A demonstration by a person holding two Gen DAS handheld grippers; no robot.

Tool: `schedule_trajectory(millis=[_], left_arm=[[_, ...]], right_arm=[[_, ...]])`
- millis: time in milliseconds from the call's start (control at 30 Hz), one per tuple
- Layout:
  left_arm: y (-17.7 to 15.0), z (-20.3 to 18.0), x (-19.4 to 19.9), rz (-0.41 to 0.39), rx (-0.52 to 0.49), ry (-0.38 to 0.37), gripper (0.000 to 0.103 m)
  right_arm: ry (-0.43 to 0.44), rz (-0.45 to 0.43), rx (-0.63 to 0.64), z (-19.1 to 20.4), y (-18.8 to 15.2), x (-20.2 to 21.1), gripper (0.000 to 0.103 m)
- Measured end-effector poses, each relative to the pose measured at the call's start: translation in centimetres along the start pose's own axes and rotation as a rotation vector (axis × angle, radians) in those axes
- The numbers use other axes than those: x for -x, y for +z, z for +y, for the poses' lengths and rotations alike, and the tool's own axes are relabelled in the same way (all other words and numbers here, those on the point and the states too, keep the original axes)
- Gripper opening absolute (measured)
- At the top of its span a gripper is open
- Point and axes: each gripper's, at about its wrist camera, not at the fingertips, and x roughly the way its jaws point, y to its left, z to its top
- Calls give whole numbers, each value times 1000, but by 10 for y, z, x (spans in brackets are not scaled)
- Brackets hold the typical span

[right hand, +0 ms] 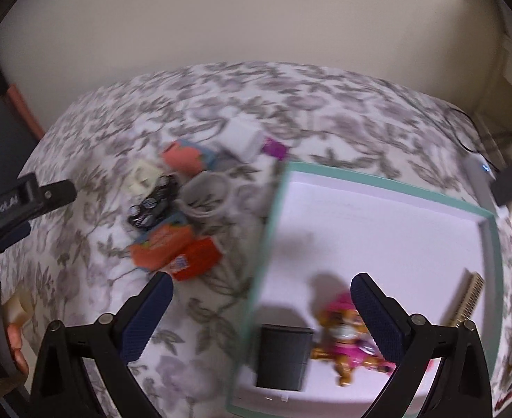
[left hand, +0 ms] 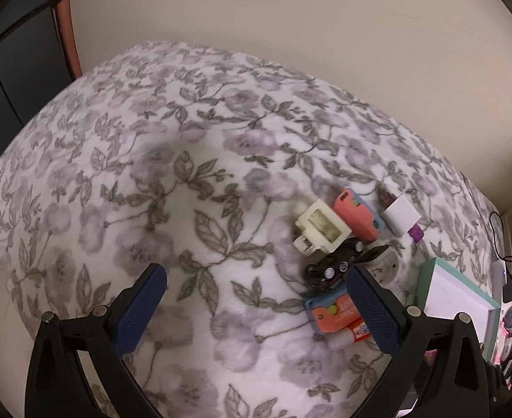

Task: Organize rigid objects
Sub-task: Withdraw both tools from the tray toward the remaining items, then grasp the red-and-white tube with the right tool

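A pile of small objects lies on the floral blanket [left hand: 186, 181]: a cream plug adapter [left hand: 322, 226], a coral case [left hand: 355, 214], a white cube charger [left hand: 400, 217], a black toy car [left hand: 336, 268] and an orange-and-blue card pack [left hand: 329, 313]. My left gripper [left hand: 256, 271] is open, low and just left of the pile. The right wrist view, blurred, shows the teal-rimmed white box [right hand: 273, 209] holding a black box [right hand: 284, 357], a toy pup [right hand: 346, 338] and a comb [right hand: 466, 299]. My right gripper [right hand: 261, 278] hangs open over the box's left rim, empty.
A tape roll [right hand: 207, 195] and a red packet [right hand: 196, 257] lie in the pile beside the box. The left gripper's body [right hand: 47, 195] reaches in from the left. A hand [right hand: 14, 334] shows at lower left. Cables and dark devices [right hand: 510, 181] sit past the blanket's right edge.
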Motion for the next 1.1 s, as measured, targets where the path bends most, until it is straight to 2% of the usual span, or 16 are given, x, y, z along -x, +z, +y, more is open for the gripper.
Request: schedule_trajectory(millis=[267,400,500,600,833,1100], left_arm=[[-9,9,-38,150,24,12,103],[-16,11,-59,228,52,10,103],[-17,15,-68,259,88,4,103],[-16,17,-73,270,101,8,103],[-9,18,-74,265,115,11,103],[-5,21,-78,277,119,9,103]], right_arm=[[27,39,163,35,0,-28,103],[42,69,191,38,1,-45,103],[32,86,205,37,2,-55,103],[27,95,212,36,5,-59,103],[65,39,227,41,17,-48,103],[58,85,310,62,7,-67,103]])
